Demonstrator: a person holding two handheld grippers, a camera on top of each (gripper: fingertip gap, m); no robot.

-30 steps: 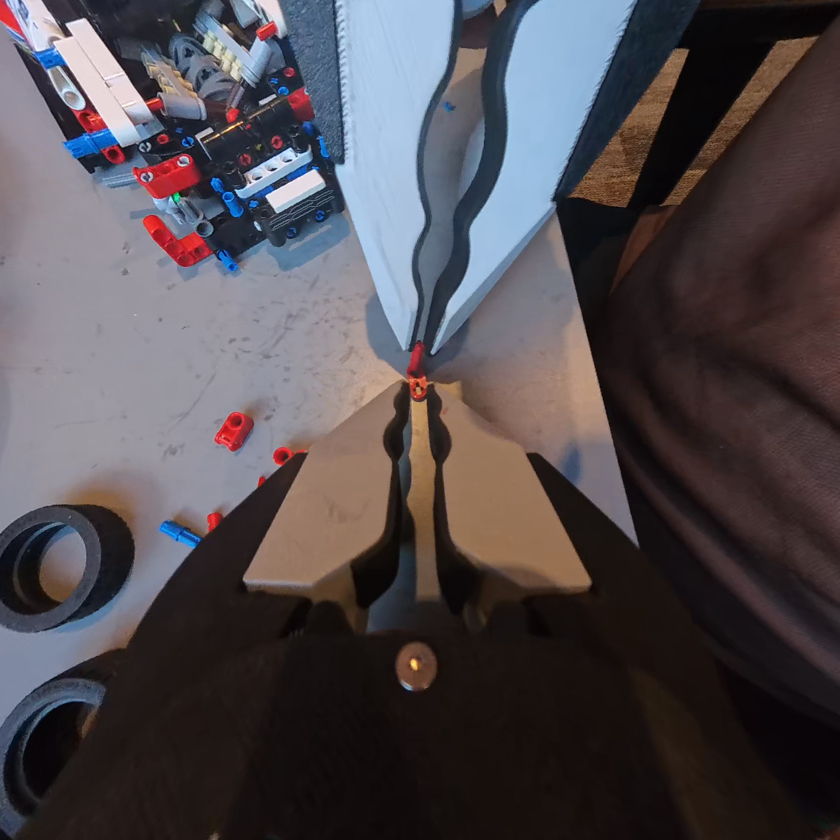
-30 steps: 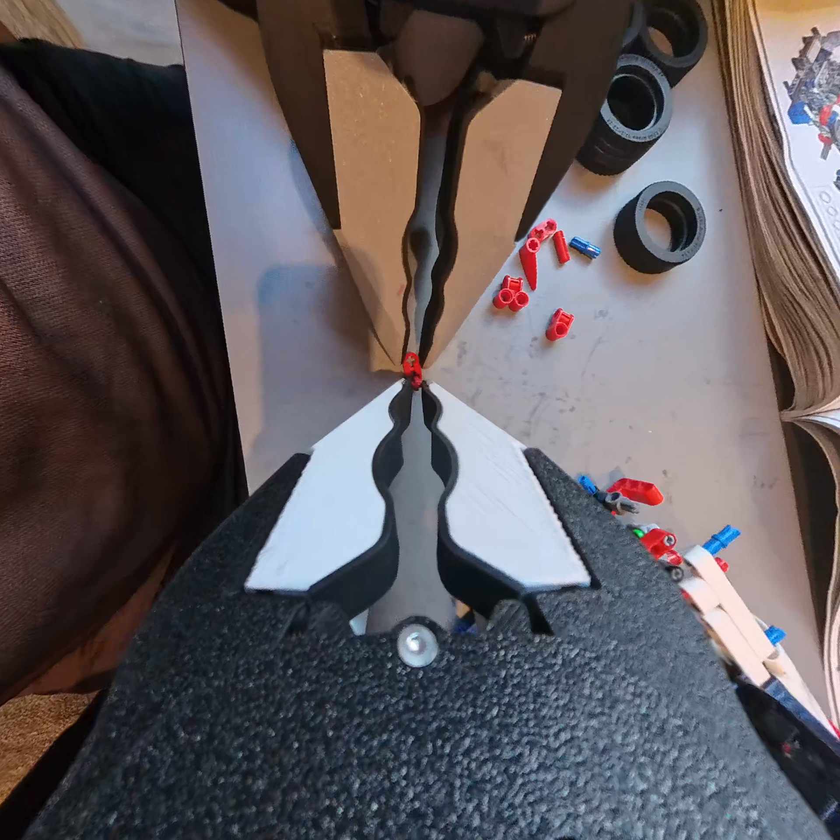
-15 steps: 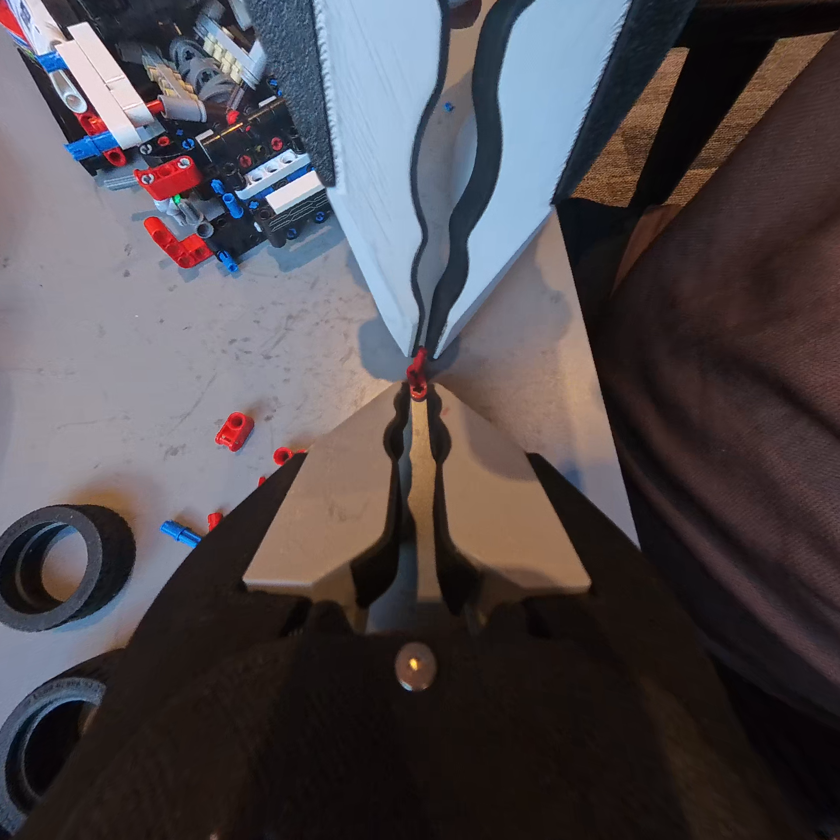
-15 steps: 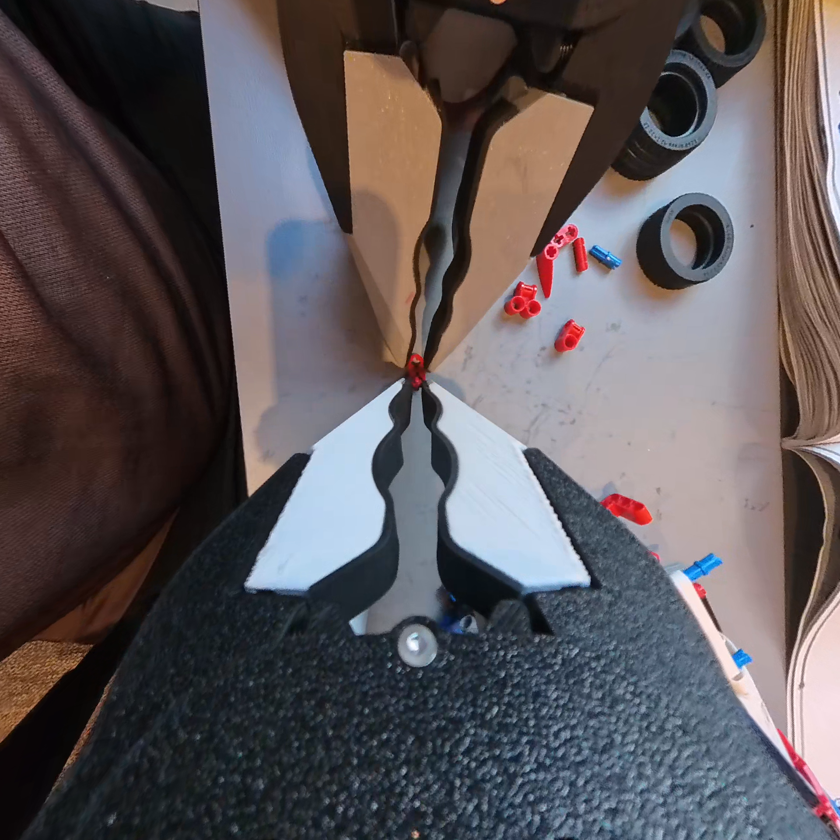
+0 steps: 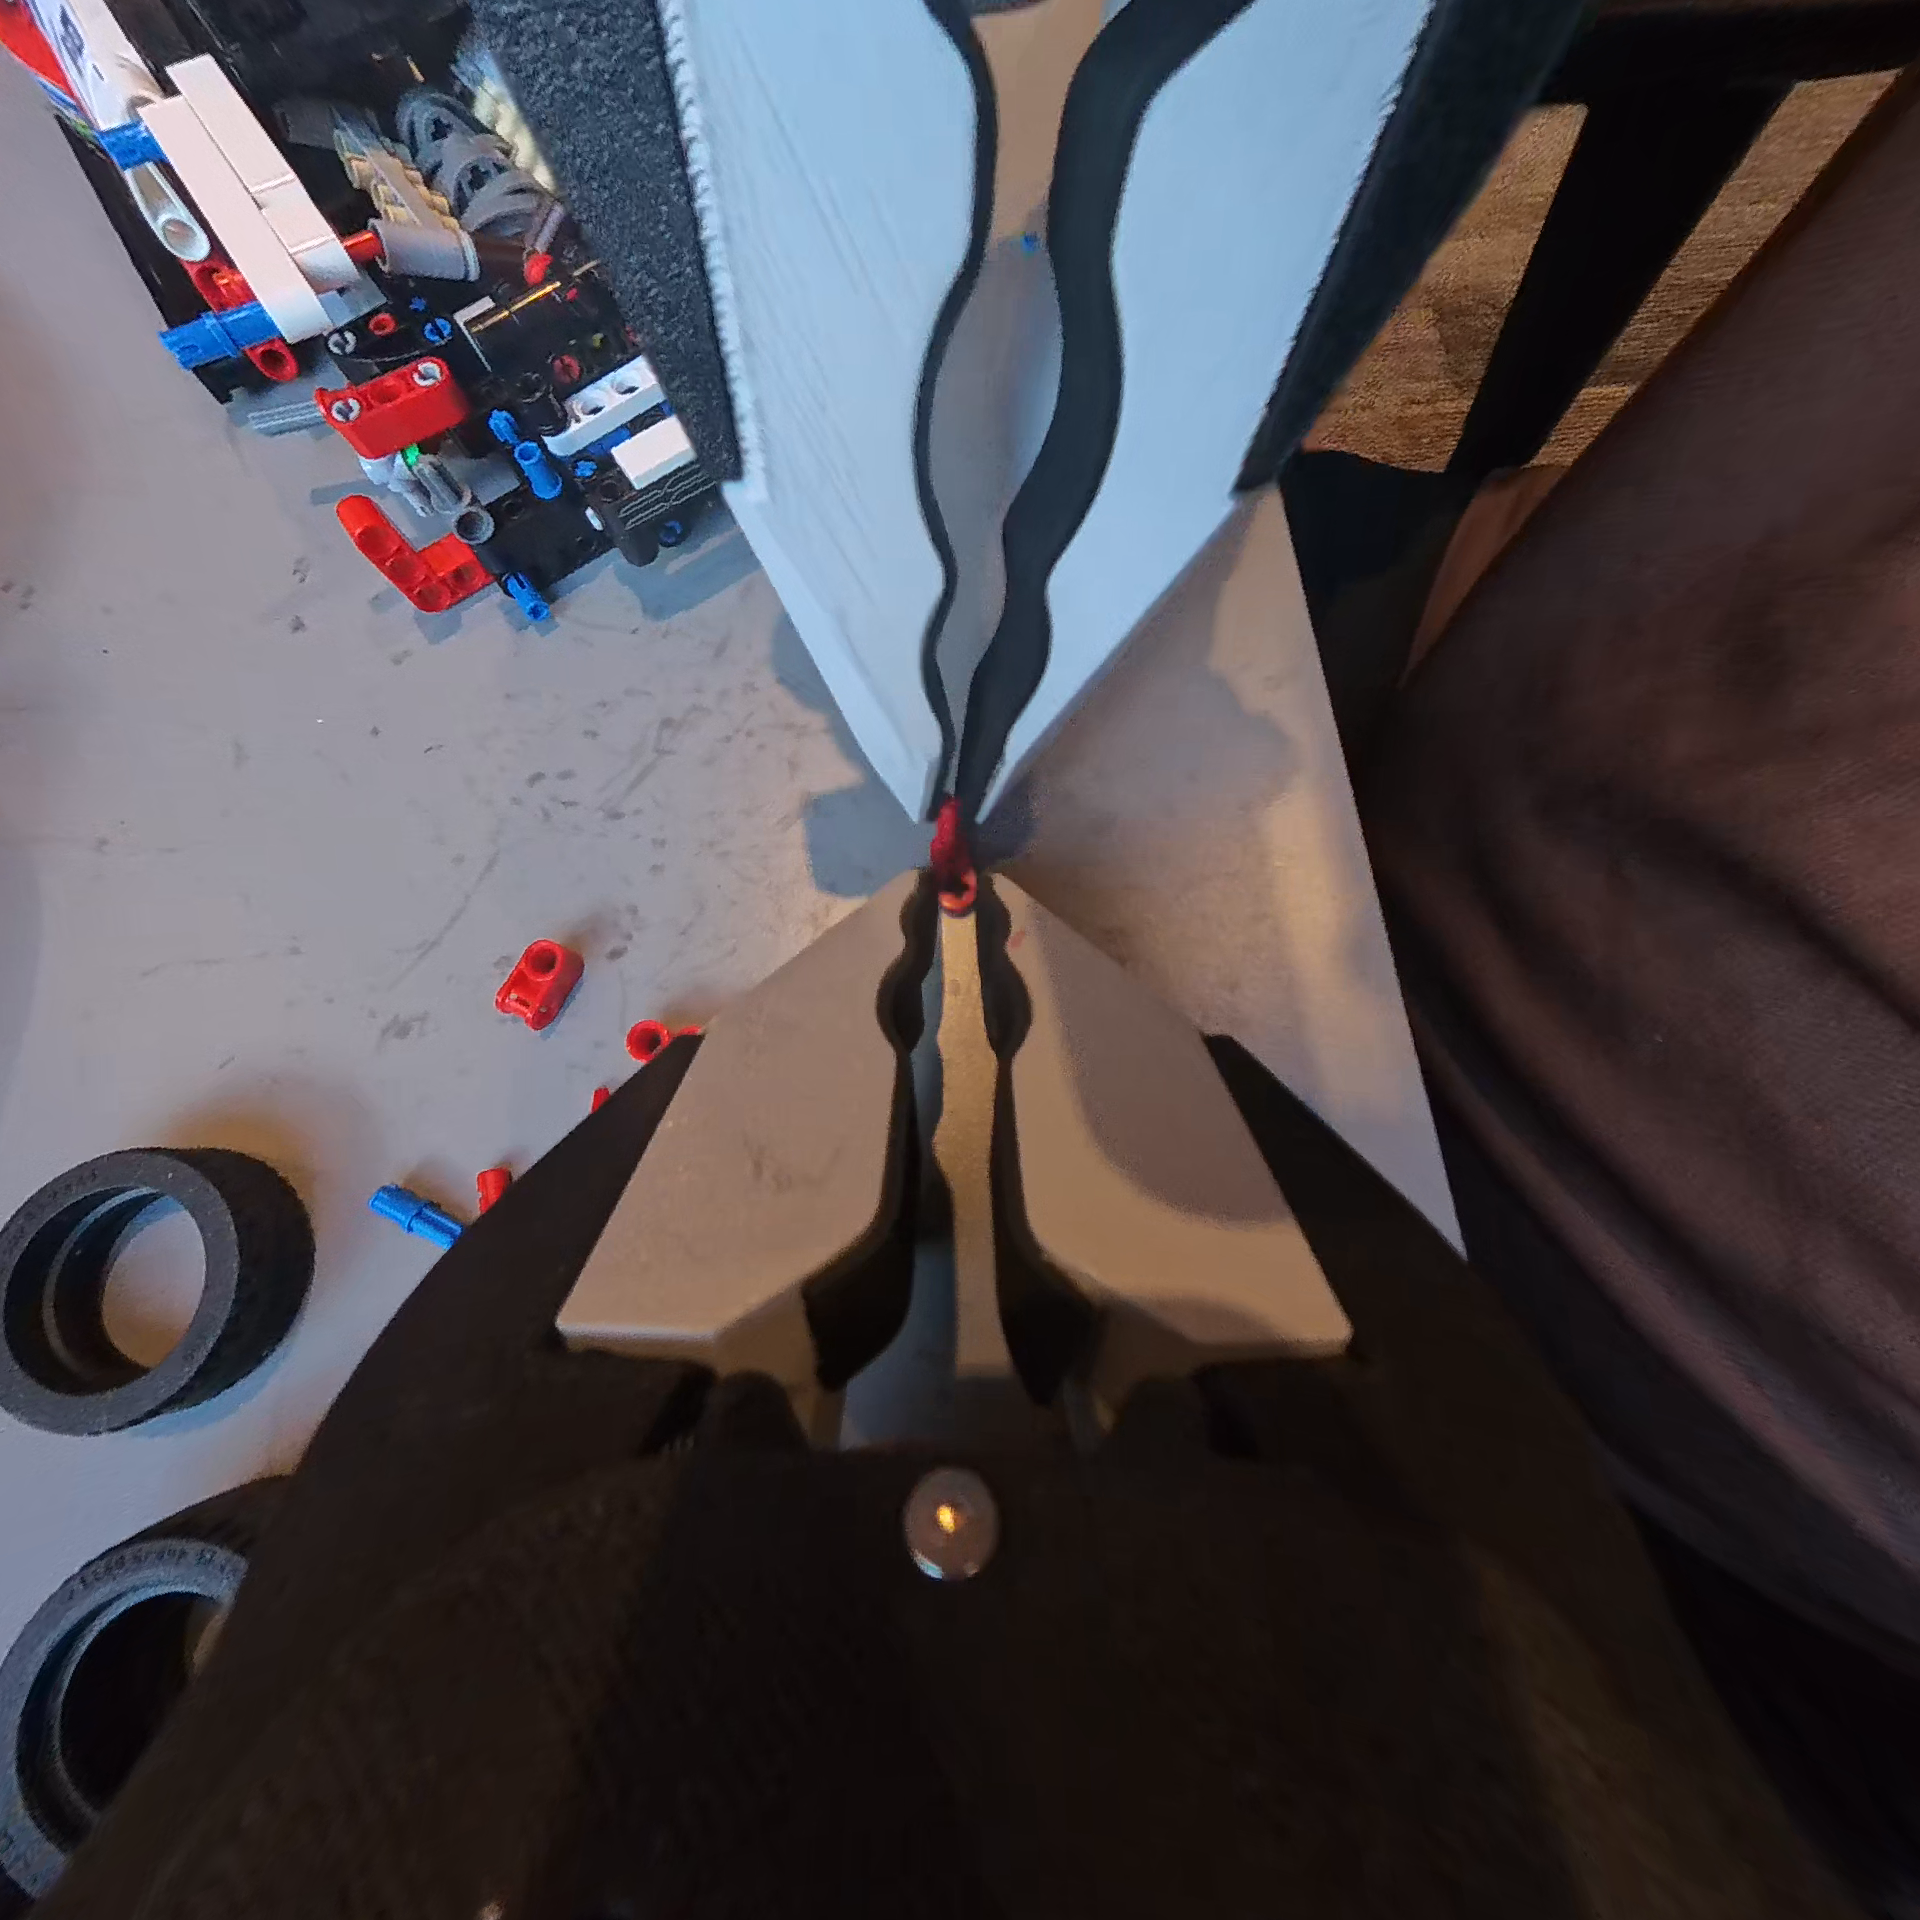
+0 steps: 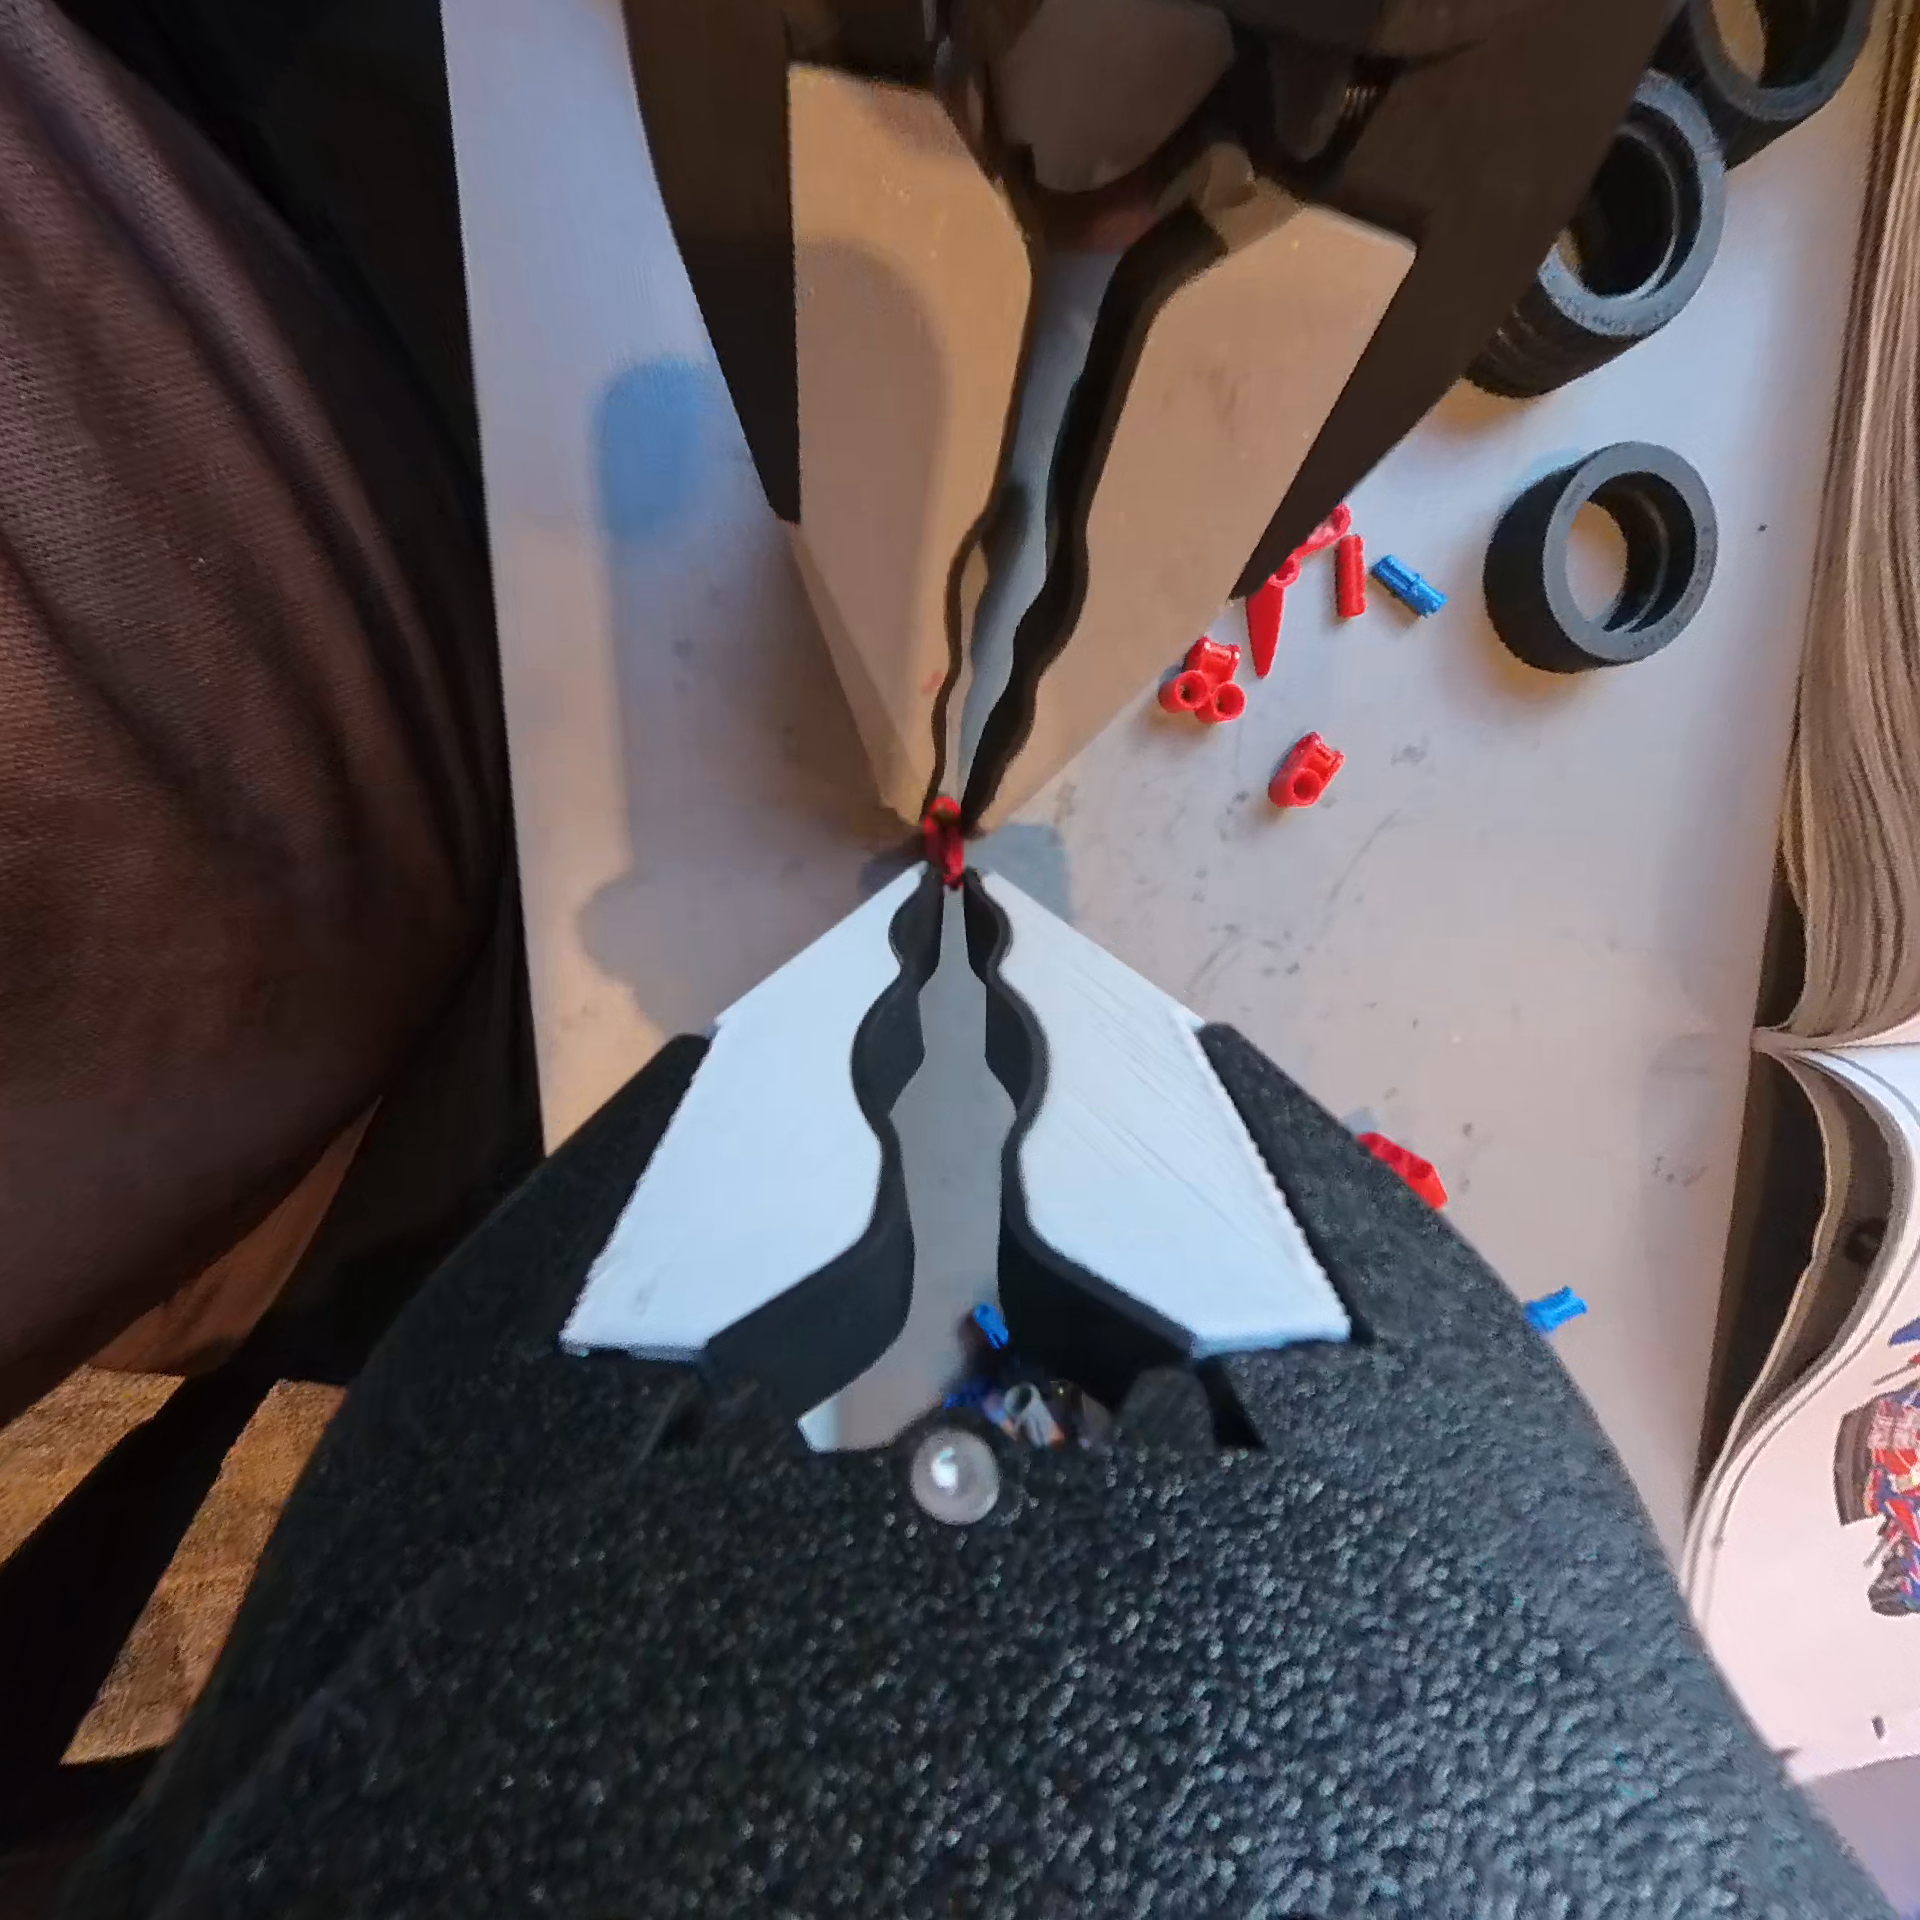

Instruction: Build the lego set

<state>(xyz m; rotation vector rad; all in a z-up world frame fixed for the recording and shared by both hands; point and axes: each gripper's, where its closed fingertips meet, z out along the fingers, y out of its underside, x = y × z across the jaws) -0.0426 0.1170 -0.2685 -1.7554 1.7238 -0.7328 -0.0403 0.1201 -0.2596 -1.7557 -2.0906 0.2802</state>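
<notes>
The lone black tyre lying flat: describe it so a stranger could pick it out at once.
Start at the thick open booklet along the table edge in the right wrist view. Beside it, past the scatter of small red pieces, lies one black tyre, flat with its hole facing up. Unlike the stacked tyres further on, it sits alone.

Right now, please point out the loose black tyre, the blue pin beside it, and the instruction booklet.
loose black tyre (image 6: 1600, 566), right wrist view, its sidewall.
blue pin (image 6: 1408, 583), right wrist view, its middle.
instruction booklet (image 6: 1829, 1392), right wrist view, open page.
</notes>
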